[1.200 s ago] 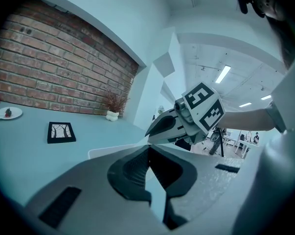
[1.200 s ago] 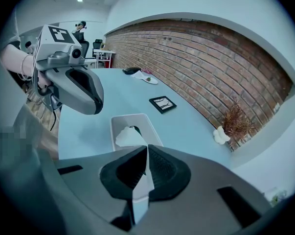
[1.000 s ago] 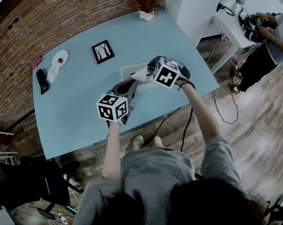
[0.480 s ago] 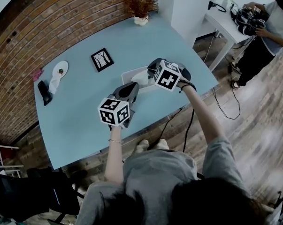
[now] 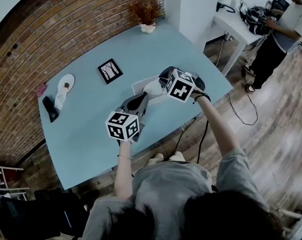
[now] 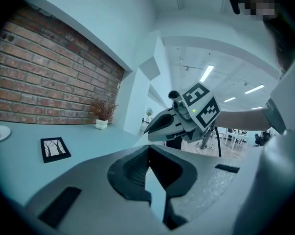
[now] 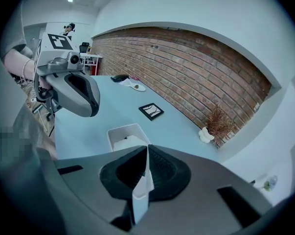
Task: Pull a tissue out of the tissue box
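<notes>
While the right gripper (image 7: 147, 148) has its jaws pinched tight on a strip of white tissue (image 7: 141, 192), the pull itself looks to be the step in hand. The sheet is raised above the white tissue box (image 7: 119, 132), which sits on the pale blue table (image 5: 90, 119) towards its near edge. Whether the sheet's tail has cleared the box I cannot tell. The next move likely calls for a steady upward draw with the grip kept firm. The left gripper (image 6: 148, 148), nearer and to the left, has its jaws closed together on nothing. The open-topped box holds more crumpled white tissue.
</notes>
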{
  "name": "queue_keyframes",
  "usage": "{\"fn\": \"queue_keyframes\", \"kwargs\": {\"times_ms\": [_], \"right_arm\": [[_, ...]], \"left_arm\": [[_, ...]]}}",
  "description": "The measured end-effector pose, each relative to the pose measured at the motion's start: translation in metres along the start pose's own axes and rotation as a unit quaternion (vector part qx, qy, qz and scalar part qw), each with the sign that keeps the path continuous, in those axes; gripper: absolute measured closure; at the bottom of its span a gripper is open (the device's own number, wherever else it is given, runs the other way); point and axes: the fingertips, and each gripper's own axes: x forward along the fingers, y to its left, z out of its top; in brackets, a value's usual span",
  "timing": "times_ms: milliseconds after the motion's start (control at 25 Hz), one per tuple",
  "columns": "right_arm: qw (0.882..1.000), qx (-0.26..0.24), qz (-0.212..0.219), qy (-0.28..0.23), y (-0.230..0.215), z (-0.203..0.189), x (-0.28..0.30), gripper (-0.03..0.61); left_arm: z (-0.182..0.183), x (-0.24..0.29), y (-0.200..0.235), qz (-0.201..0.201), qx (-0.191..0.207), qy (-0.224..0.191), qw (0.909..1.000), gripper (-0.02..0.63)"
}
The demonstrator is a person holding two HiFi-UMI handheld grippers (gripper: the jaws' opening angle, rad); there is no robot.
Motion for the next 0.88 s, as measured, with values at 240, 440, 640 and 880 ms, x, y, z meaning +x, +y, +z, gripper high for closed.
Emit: {"fn": "queue_keyframes", "kwargs": {"times_ms": [240, 440, 640, 880], "right_arm": [[1.000, 0.010, -0.017, -0.002, -0.001, -0.002, -0.007, 0.577], [0.999, 0.026, -0.035, -0.018, -0.004, 0.000, -0.021, 0.577], [0.996, 0.044, -0.053, -0.050, -0.009, 0.008, -0.043, 0.577], [0.990, 0.072, -0.074, -0.092, -0.009, 0.014, -0.068, 0.577]], "left_arm": [[0.009, -0.003, -0.002, -0.013, 0.011, -0.011, 0.9998, 0.611], [0.020, -0.006, -0.007, -0.020, 0.021, -0.024, 0.9993, 0.611], [0.030, -0.010, -0.011, -0.023, 0.031, -0.040, 0.9985, 0.611], [0.041, -0.014, -0.020, -0.024, 0.043, -0.058, 0.9971, 0.611]]}}
